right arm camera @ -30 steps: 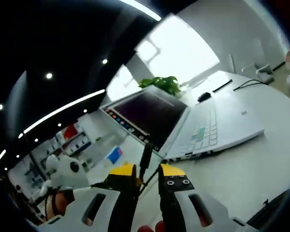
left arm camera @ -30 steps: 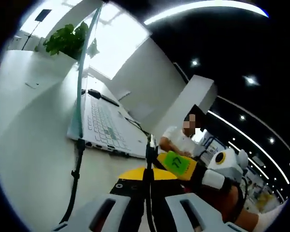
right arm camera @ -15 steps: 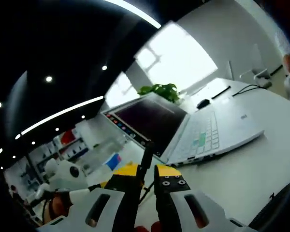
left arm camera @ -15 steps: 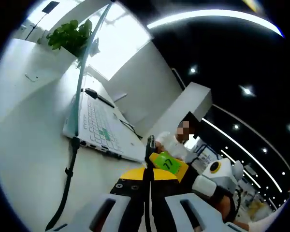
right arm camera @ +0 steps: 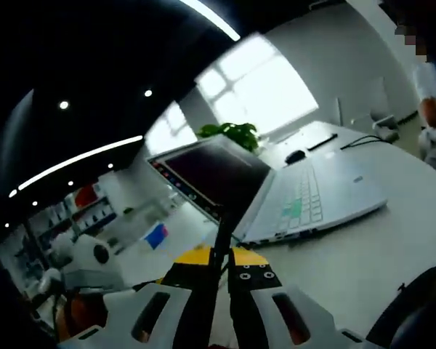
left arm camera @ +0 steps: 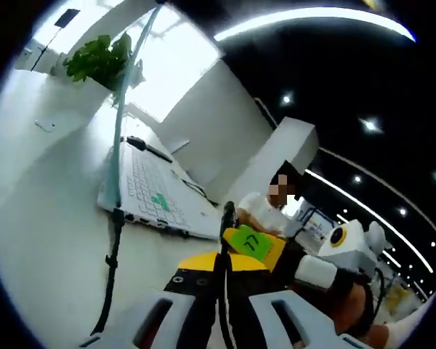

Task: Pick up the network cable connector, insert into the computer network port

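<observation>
Your right gripper [right arm camera: 216,256] is squeezing the network cable [right arm camera: 221,234] tight between its yellow-tipped jaws, and the jaws are sitting closer together now than they were a second ago, when there was a gap between them. Your left gripper [left arm camera: 223,263] is also pinching the same thin black cable, with the connector [left arm camera: 229,215] sticking up just past its tips. That tighter hold means the cable is held by both tools now, so I think you are getting ready to carry the plug over to the laptop [right arm camera: 305,200]. The plug is not in the port yet; the laptop is sitting well apart from it on the white table [right arm camera: 392,233]. In the left gripper view, the laptop is lying at about 10 o'clock, seen from its side edge, and another dark cable [left arm camera: 115,247] is hanging down from that edge at 8 o'clock. You are also seeing your other gripper with a green tag [left arm camera: 248,243] at 4 o'clock there. The right gripper view is showing you the dark screen and the keys at 1 o'clock instead, plus a green plant [right arm camera: 231,134] at 12 o'clock.
</observation>
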The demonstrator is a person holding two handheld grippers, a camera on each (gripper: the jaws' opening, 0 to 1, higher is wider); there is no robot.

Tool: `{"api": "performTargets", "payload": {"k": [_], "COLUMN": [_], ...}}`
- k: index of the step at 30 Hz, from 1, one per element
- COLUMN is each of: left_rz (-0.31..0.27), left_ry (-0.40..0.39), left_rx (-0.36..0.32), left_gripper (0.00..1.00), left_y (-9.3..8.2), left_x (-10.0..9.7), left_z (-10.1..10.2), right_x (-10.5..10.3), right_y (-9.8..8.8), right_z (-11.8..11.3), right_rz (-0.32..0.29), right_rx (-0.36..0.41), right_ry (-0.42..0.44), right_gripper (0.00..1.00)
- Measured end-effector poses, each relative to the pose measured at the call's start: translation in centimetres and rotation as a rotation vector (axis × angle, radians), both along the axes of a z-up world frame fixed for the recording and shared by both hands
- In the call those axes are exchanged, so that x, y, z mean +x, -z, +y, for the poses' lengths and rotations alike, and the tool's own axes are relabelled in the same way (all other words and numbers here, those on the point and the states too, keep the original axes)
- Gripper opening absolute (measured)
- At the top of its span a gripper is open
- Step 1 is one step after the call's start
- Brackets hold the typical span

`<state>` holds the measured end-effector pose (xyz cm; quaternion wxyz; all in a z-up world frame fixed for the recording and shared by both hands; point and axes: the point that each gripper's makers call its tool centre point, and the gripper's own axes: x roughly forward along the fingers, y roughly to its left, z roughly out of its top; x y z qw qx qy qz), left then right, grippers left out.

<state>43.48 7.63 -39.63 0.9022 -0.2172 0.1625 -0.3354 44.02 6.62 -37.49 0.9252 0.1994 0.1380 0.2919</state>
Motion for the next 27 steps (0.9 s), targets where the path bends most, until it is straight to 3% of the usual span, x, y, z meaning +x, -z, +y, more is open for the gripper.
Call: {"api": "performTargets", "payload": {"k": [5,7,13,15,19,23,27], "left_rz": [-0.071,-0.124,-0.163,-0.183,-0.195,-0.206,-0.216], "left_ry": [-0.008,-0.021,-0.036,-0.068,-0.117,-0.139,-0.149], "left_rx": [0.195,0.301,0.451,0.525,0.584,0.571,0.562], "left_gripper": [0.08,0.1,0.17,0.16,0.16,0.16,0.16], "left_y": [0.6,0.9,1.5,1.6,1.6,0.9,0.5], "left_x": [-0.2,0.0,-0.8,-0.8,-1.0,-1.7,-1.8], "left_z": [0.1,0.5,1.1,2.2,4.2,5.1,6.1], "right_x": [0.1,0.2,0.3,0.3,1.4,1.7,2.2], "right_y": [0.7,0.9,1.9,2.4,3.1,4.6,5.4], "right_z": [0.1,0.0,0.6,1.0,1.8,2.6,3.3], "right_rz": [0.026,0.035,0.074,0.085,0.121,0.185,0.212], "right_rx": [-0.026,-0.041,-0.105,-0.145,-0.188,-0.257,-0.319], "right_ry": [0.018,0.026,0.021,0.017,0.0,-0.021,-0.031], "right_gripper": [0.07,0.07,0.07,0.06,0.06,0.06,0.06]}}
